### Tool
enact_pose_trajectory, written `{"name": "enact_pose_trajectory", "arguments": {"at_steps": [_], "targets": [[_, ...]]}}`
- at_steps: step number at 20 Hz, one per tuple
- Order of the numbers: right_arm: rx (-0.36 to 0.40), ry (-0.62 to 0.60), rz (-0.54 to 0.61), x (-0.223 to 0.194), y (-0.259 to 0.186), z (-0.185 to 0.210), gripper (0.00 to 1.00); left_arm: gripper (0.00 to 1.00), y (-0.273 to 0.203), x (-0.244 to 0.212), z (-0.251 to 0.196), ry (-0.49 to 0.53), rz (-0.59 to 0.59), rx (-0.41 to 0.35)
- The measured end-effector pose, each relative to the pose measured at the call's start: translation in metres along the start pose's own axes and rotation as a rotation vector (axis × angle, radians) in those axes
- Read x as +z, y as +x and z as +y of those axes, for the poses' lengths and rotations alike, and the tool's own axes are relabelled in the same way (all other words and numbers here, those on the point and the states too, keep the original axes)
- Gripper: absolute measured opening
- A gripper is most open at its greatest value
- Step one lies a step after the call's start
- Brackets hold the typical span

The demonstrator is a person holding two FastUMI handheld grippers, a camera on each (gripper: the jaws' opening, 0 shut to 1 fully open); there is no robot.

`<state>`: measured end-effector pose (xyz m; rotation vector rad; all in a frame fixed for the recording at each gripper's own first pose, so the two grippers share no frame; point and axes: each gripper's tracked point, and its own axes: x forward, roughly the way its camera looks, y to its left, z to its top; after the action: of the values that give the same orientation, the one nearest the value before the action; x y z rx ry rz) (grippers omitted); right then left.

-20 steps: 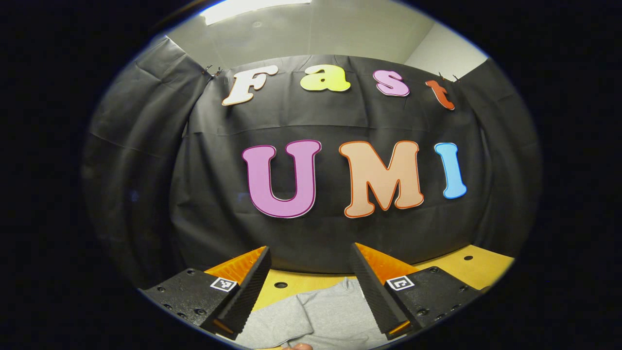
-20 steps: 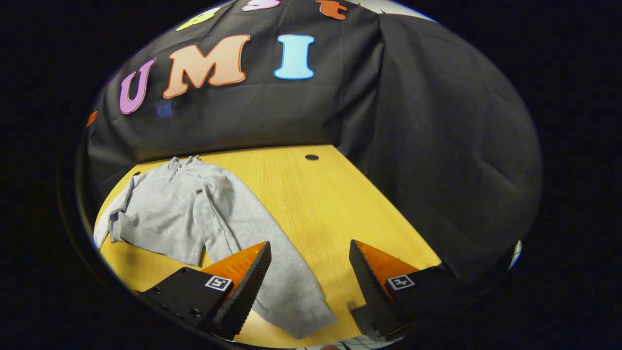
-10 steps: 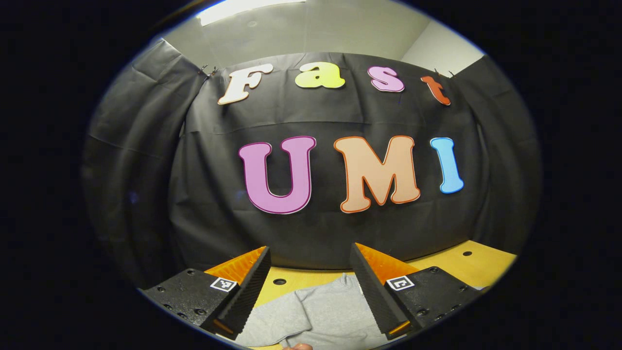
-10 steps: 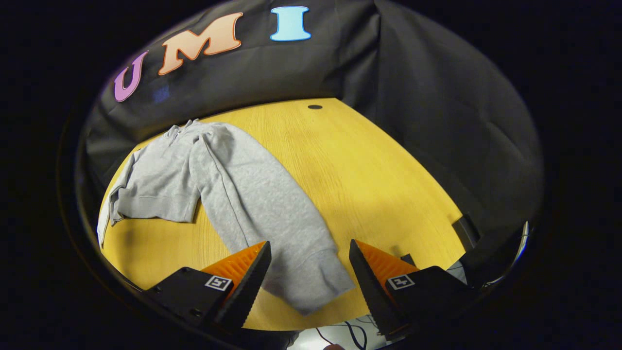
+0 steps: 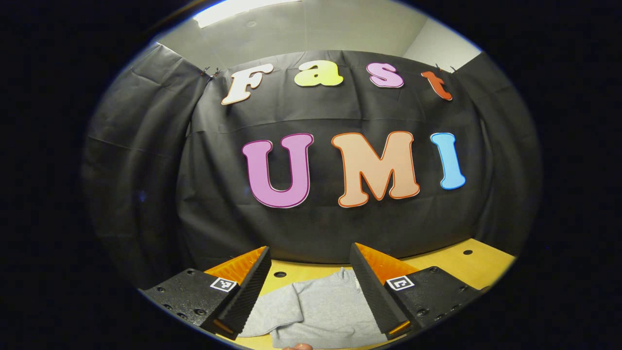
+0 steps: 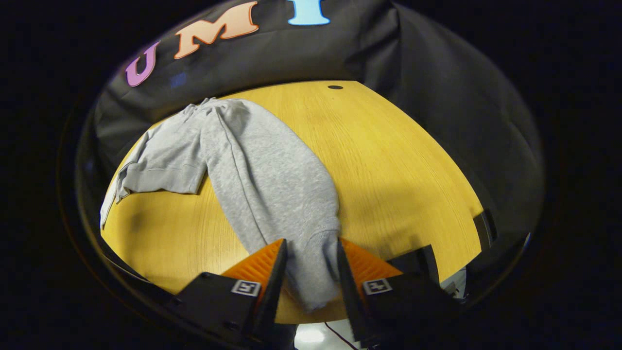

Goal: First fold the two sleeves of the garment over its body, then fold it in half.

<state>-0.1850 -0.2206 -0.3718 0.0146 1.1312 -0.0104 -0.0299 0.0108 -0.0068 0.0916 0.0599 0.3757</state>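
The left gripper (image 5: 309,287) stands wide open and empty, high above the grey garment (image 5: 320,311) spread ahead of its fingers. The right gripper (image 6: 306,272) has its fingers narrowed around the sleeve cuff (image 6: 313,272) lying on the wooden table (image 6: 398,160); whether both press it cannot be told. The fabric looks soft, light and limp, so the ribbed cuff is probably the firmest place to pinch.

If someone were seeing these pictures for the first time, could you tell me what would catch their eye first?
Probably the light grey long-sleeved sweatshirt spread on the yellow wooden table, with one long sleeve stretching toward the camera. The right gripper has that sleeve's cuff between its fingers, which stand close on either side of it. In the left gripper view, the left gripper is wide open above the sweatshirt.
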Motion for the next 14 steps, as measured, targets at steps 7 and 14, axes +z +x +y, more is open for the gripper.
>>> {"name": "enact_pose_trajectory", "arguments": {"at_steps": [7, 14], "targets": [[0.042, 0.135, 0.044, 0.003, 0.003, 0.004, 0.08, 0.96, 0.000, -0.007, 0.019, 0.010, 0.013, 0.056], [0.017, 0.312, -0.023, 0.054, 0.002, 0.021, 0.09, 0.95, 0.030, -0.009, 0.050, 0.033, 0.014, 0.043]]}}
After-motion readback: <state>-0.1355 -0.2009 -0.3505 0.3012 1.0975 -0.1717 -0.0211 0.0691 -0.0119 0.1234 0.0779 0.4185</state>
